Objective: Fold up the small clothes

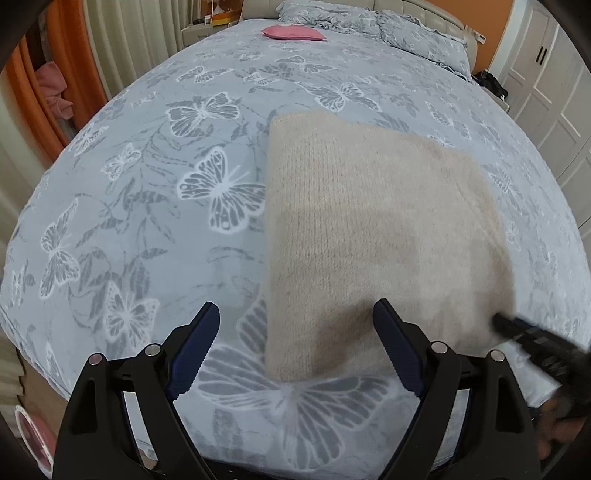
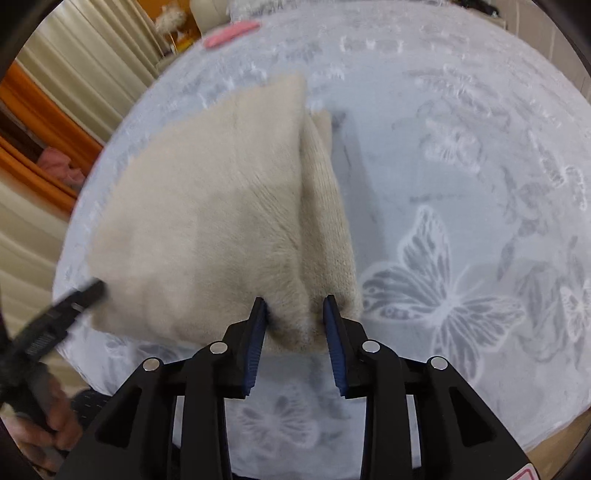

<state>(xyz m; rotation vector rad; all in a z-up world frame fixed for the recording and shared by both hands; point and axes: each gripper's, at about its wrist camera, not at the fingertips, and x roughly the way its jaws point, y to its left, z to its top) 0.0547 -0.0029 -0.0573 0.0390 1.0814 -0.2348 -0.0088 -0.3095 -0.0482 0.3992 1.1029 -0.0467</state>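
Beige knit garment lies folded on the butterfly-print bedspread. Left gripper hovers wide apart over its near corner. Right gripper stands narrowly parted around a raised fold, its pads barely touching the knit.

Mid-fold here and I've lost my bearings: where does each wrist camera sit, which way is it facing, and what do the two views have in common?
Left wrist: on the left gripper, angled down across the bed toward the headboard; its wide-apart fingers frame the near edge of the beige knit; the right gripper enters at lower right.
Right wrist: on the right gripper, angled down likewise; its fingers straddle the knit's near corner fold; the left gripper and the hand holding it show at lower left.
Shared: the knit, the butterfly bedspread, the pink cushion, the orange curtains.
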